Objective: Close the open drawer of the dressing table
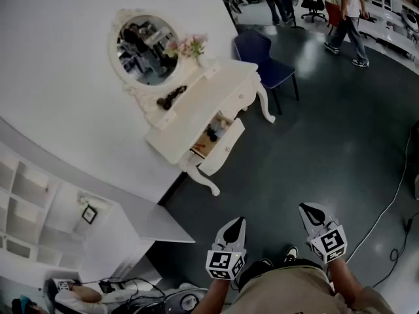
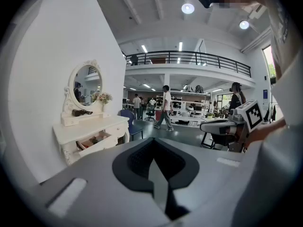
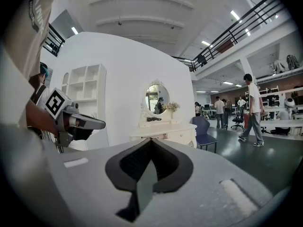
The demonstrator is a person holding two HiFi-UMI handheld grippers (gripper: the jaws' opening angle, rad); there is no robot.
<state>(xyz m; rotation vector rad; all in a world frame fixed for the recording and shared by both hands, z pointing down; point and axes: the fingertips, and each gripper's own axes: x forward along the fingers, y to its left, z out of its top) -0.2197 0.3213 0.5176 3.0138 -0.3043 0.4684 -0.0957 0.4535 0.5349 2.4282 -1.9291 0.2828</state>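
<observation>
The white dressing table (image 1: 222,87) stands against the white wall, several steps ahead of me. Its left drawer (image 1: 222,141) is pulled out, with small items inside. The drawer (image 2: 97,141) also shows in the left gripper view. In the right gripper view the table (image 3: 165,129) is far off. My left gripper (image 1: 236,224) and right gripper (image 1: 308,209) hang low in front of my body, over the dark floor, far from the table. Both are shut with nothing between the jaws. Each gripper view shows the other gripper alongside: the right gripper (image 2: 222,126) and the left gripper (image 3: 83,122).
An oval mirror (image 1: 145,48), a vase of flowers (image 1: 191,45) and a dark object (image 1: 171,97) sit on the table. A blue chair (image 1: 265,56) stands just right of it. A white shelf unit (image 1: 29,198) is at the left. People (image 1: 347,15) walk at the back. A cable (image 1: 395,198) lies on the floor.
</observation>
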